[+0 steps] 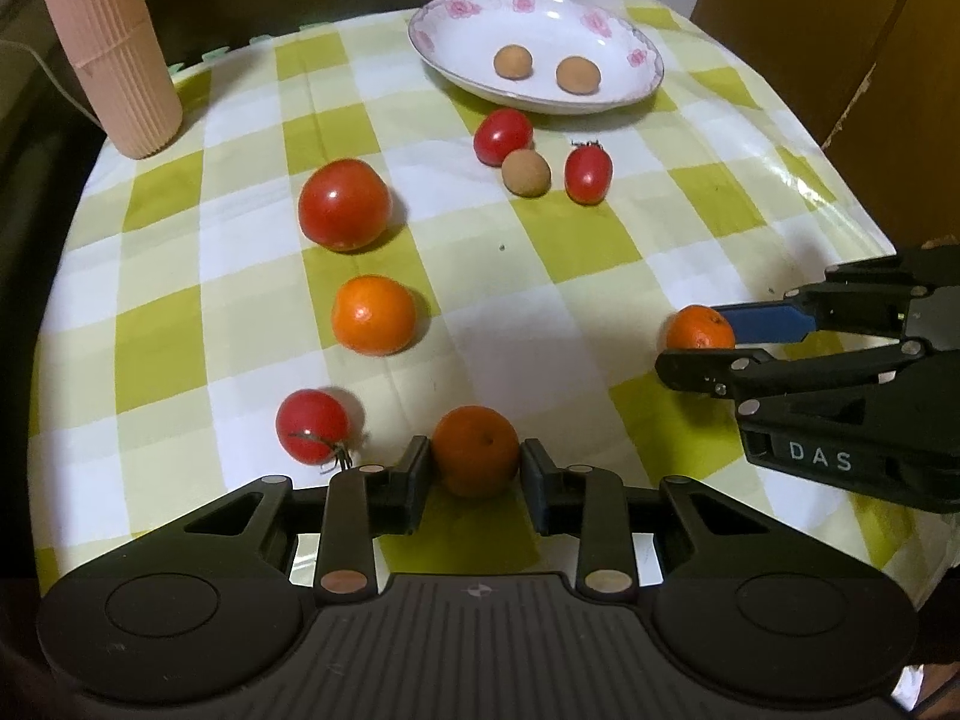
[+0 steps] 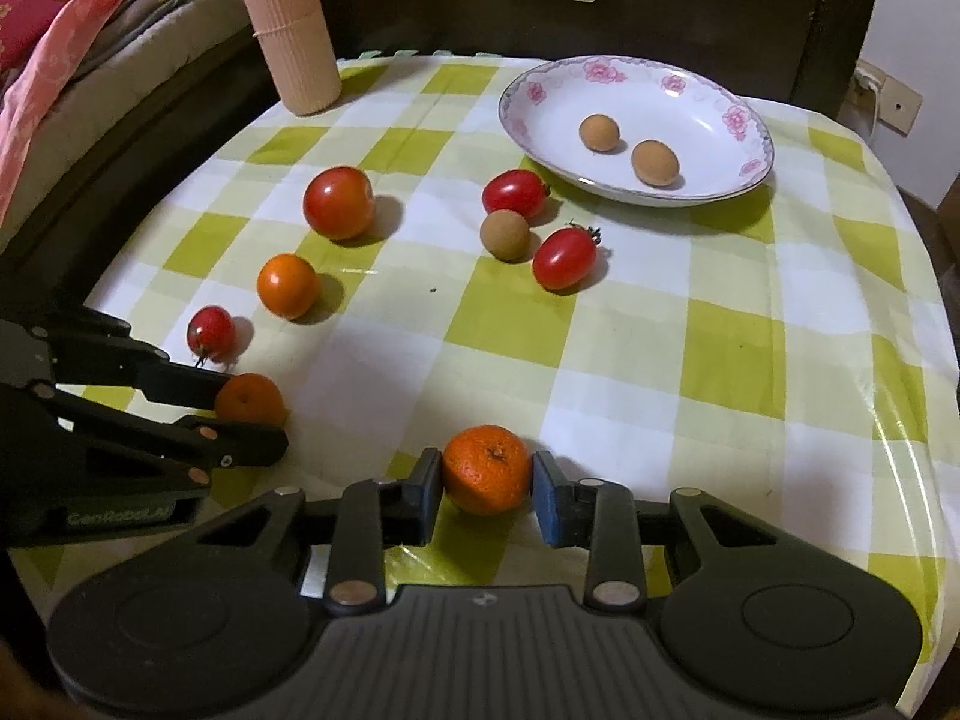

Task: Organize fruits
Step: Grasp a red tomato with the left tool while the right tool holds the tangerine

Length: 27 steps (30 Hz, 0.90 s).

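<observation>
My left gripper (image 1: 475, 468) is shut on a tangerine (image 1: 475, 450) that rests on the checked cloth; it also shows in the right wrist view (image 2: 249, 399). My right gripper (image 2: 487, 480) is shut on another tangerine (image 2: 487, 468), seen in the left wrist view (image 1: 699, 327) at the right. A third tangerine (image 1: 373, 315) lies loose. A big tomato (image 1: 343, 204), a small tomato (image 1: 312, 426) and two cherry tomatoes (image 1: 503, 135) (image 1: 588, 173) lie on the cloth. A brown longan (image 1: 525, 173) sits between the cherry tomatoes.
A white flowered plate (image 1: 624, 60) at the back holds two brown longans (image 1: 513, 62) (image 1: 578, 74). A tall pink ribbed cylinder (image 1: 105, 48) stands at the back left. The table edge runs close on the right, with a cardboard box (image 1: 840, 30) beyond.
</observation>
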### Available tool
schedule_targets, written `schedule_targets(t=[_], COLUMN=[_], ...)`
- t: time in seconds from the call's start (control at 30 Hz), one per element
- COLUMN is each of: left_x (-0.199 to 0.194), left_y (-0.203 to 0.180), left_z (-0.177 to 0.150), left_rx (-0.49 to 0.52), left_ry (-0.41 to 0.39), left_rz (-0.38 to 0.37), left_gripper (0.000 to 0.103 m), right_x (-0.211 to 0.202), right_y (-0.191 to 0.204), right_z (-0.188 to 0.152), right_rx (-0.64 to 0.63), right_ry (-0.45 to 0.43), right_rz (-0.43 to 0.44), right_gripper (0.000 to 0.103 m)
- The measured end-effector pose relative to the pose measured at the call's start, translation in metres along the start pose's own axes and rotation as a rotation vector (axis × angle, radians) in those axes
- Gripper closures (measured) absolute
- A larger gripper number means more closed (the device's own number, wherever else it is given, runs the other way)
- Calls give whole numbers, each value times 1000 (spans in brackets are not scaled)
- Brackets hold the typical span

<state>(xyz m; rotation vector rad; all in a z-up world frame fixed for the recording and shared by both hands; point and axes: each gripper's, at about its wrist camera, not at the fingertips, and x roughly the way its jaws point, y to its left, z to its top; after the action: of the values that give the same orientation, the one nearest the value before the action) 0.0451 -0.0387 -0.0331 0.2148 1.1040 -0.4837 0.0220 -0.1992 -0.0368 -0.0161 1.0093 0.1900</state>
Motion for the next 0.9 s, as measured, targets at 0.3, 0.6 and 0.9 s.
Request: schedule_targets(t=[0.3, 0.6, 0.9], left_x=[-4, -14, -13], left_y=[6, 5, 15], left_z=[18, 44, 52], left_rx=[-44, -50, -74], left_ry=[-50, -114, -98], left_rz=[2, -7, -31], left_gripper=[63, 63, 61], right_x=[-2, -7, -11], right_y=[-1, -6, -17], right_z=[5, 22, 32], right_rx=[16, 45, 89], right_ry=[-19, -64, -92], right_rz=[0, -8, -8], right_gripper=[72, 72, 72])
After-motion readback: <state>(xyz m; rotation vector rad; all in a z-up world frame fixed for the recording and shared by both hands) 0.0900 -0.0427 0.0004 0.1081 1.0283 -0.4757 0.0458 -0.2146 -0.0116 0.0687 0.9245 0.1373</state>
